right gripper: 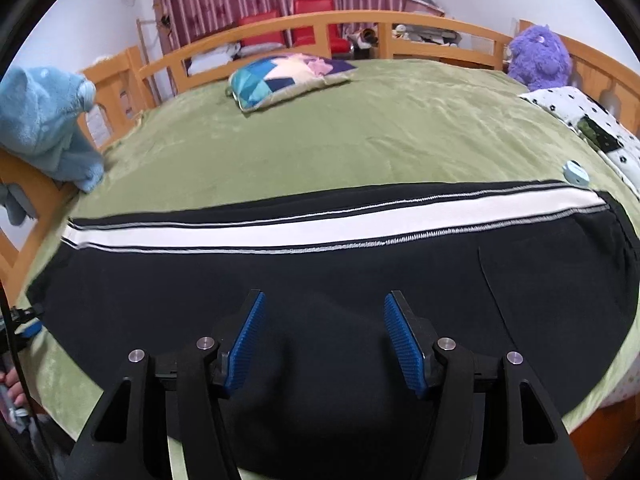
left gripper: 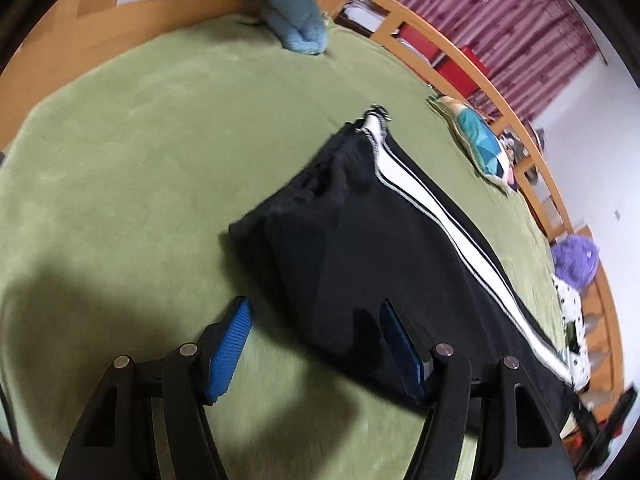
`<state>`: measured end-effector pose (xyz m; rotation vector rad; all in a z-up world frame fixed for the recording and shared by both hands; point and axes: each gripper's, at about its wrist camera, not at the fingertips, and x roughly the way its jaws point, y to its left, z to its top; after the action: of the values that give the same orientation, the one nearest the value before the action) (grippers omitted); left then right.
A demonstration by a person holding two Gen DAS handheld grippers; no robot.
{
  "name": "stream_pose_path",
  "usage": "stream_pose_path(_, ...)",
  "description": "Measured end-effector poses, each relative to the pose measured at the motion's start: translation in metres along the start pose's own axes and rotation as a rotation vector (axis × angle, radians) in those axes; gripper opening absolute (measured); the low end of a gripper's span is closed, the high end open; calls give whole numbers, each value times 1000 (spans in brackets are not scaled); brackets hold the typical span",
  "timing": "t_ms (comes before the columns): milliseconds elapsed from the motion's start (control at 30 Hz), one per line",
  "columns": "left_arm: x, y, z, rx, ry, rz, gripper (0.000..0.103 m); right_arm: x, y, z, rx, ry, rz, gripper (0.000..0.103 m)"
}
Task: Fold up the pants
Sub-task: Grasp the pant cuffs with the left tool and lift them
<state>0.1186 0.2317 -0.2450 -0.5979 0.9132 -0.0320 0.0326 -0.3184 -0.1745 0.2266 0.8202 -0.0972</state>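
Beneath and ahead of both sets of jaws, the black pants point(right gripper: 320, 280) are shown laid lengthwise on the green bedspread point(right gripper: 320, 140), one leg apparently stacked on the other, with the white side stripe point(right gripper: 280, 232) uppermost along the far edge. The left gripper point(left gripper: 316, 344) is held about half open over the near edge of the cloth; nothing is gripped, one pad being over bedspread, the other over fabric. The right gripper point(right gripper: 324, 336) is likewise held about half open above mid-garment, nothing being pinched. The lengthwise fold is judged complete. The crosswise folds, bringing cuffs toward waistband, are judged still outstanding. A patchwork cushion point(right gripper: 288, 76) is seen well beyond the jaws.
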Motion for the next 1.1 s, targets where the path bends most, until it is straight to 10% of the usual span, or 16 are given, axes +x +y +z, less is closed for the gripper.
stream_pose_path(200,19,-1,15,-56,-60,13,61,-15,13,-12,38,18,-15,61)
stream_pose_path(400,0,-29,26,47,-82,86,18,-12,33,-15,-7,96,-91,61)
stream_pose_path(1100,-62,-211,-15,435,-173,63,14,-37,-4,-52,64,203,13,64)
